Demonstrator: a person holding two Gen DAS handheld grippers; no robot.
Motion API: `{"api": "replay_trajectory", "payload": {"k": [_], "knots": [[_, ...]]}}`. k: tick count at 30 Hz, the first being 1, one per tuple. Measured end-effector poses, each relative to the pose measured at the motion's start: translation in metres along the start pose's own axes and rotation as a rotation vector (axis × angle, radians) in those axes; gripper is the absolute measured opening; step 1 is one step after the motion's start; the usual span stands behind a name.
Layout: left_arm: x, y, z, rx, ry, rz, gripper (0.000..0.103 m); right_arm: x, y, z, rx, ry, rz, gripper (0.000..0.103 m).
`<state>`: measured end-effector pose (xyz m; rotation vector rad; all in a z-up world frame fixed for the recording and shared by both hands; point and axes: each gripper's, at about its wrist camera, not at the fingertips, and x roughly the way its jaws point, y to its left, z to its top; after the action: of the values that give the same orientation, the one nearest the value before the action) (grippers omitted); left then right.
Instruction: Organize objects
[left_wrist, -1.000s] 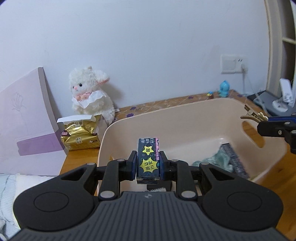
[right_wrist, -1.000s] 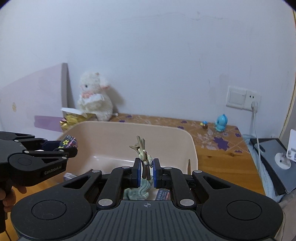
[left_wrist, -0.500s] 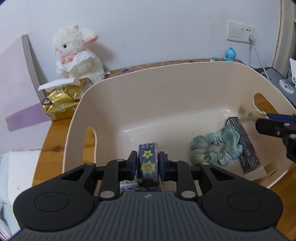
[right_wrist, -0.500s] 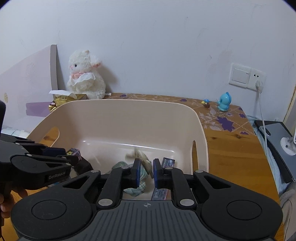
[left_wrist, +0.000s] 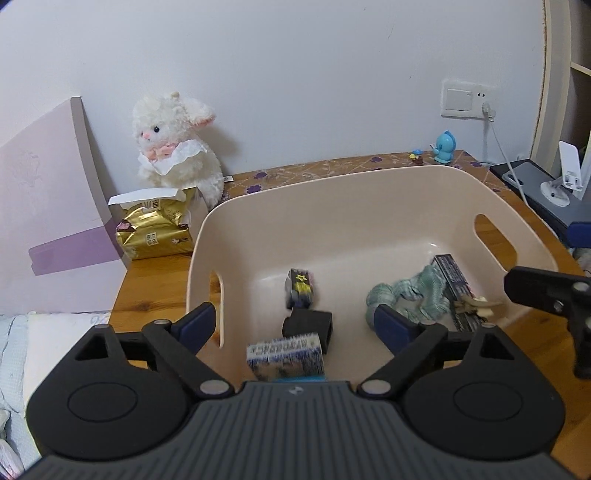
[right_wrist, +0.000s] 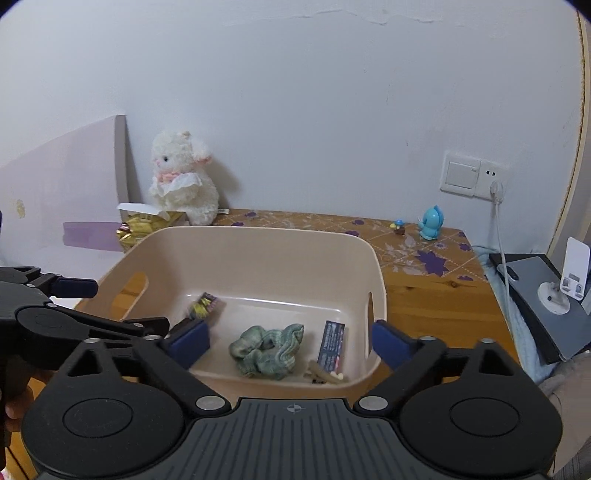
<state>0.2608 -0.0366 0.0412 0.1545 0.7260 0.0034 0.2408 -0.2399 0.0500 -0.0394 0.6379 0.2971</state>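
A beige plastic bin stands on the wooden table. Inside lie a dark star-printed box, a black block, a blue-white carton, a green scrunchie, a dark flat packet and a beige hair clip. My left gripper is open and empty above the bin's near side. My right gripper is open and empty above the scrunchie.
A white plush lamb and a gold snack bag stand left behind the bin. A pink board leans at the left. A blue figurine, a wall socket and a cable are at the right.
Both grippers opened. The star-printed box dropped from the left gripper into the bin, and the hair clip dropped from the right gripper next to the dark packet.
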Motion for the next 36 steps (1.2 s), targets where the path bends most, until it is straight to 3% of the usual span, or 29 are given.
{"api": "replay_trajectory", "payload": {"k": [4,18,36], "knots": [[-0.022,0.0,-0.011,-0.002,-0.003,-0.001,0.093,-0.025,0.006,-0.008,-0.013,0.002,-0.003,0.103],[-0.094,0.003,-0.055,-0.019,-0.011,0.008,0.093,-0.086,0.026,-0.042,-0.018,0.042,-0.028,0.103],[-0.16,-0.012,-0.09,-0.002,-0.027,0.002,0.092,-0.129,0.027,-0.081,-0.03,0.119,-0.048,0.103]]}}
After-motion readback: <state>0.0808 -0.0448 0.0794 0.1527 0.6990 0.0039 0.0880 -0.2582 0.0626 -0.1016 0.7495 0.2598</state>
